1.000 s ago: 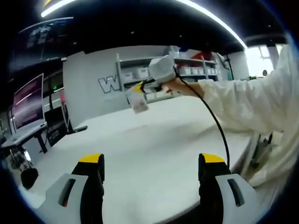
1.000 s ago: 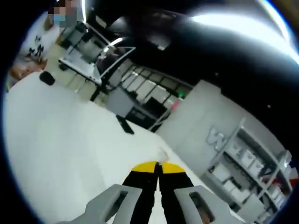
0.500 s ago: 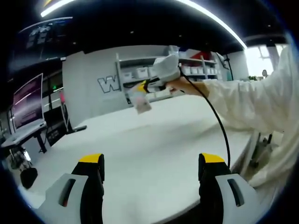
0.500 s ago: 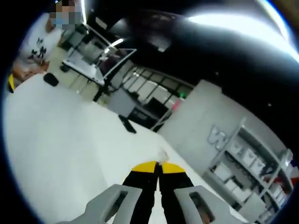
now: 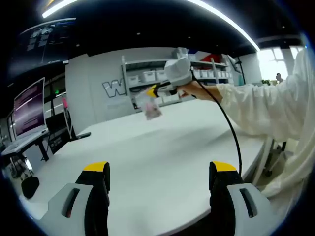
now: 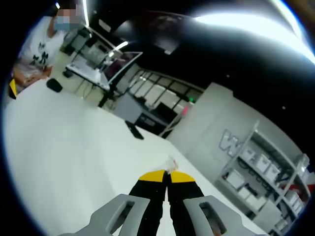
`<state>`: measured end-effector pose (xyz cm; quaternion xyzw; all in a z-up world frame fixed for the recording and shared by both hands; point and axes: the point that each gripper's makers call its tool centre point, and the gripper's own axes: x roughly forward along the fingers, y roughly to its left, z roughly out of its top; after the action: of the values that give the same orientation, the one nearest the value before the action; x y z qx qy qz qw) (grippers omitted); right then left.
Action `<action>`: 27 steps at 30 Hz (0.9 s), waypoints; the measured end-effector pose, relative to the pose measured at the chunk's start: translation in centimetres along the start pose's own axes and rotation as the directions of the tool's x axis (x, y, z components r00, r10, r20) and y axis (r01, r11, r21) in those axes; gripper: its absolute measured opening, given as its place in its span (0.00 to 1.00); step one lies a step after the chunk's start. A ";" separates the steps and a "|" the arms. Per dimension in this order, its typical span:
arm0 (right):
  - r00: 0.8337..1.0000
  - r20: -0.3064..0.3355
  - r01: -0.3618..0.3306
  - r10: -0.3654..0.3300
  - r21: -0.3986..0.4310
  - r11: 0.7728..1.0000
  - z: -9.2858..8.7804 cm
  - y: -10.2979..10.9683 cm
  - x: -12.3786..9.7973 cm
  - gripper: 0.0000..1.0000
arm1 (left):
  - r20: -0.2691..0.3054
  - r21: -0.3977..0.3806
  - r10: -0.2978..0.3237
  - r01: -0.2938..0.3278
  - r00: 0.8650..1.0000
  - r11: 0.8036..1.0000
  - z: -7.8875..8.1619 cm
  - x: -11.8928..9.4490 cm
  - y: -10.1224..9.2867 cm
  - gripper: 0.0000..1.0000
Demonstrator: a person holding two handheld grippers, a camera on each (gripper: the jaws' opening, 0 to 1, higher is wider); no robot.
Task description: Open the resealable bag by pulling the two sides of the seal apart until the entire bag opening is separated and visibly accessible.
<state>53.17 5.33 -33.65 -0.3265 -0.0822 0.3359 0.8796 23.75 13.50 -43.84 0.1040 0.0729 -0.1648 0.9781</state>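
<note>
Two yellow-tipped jaws of the left gripper stand wide apart with nothing between them, low over the near edge of the white table. In the right gripper view, the right gripper has its jaws pressed together on an edge of the resealable bag, of which only a small clear corner shows past the tips. In the left gripper view, that same gripper enters from the right, raised above the table's far side, the small clear bag hanging from its tips. A hand grips its body; the white sleeve extends level from the right. The grey wall carries a large letter "W"; the remaining lettering is hidden. Table surface between the grippers lies open.
</note>
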 end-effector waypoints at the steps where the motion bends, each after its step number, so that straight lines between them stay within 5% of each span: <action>1: 1.000 -0.002 -0.001 0.001 -0.002 1.000 -0.1 0.0 0.0 0.00 | 0.001 0.000 0.000 0.000 1.000 1.000 0.1 0.0 0.0 0.82; 27: 1.000 0.018 -0.020 0.020 -0.004 1.000 0.5 0.7 -2.1 0.00 | 0.002 0.004 -0.003 0.003 1.000 1.000 0.4 0.1 0.3 0.82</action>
<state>50.99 4.60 -33.55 -0.3260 -0.0877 0.3477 0.8747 23.97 13.61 -43.40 0.1056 0.0716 -0.1663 0.9778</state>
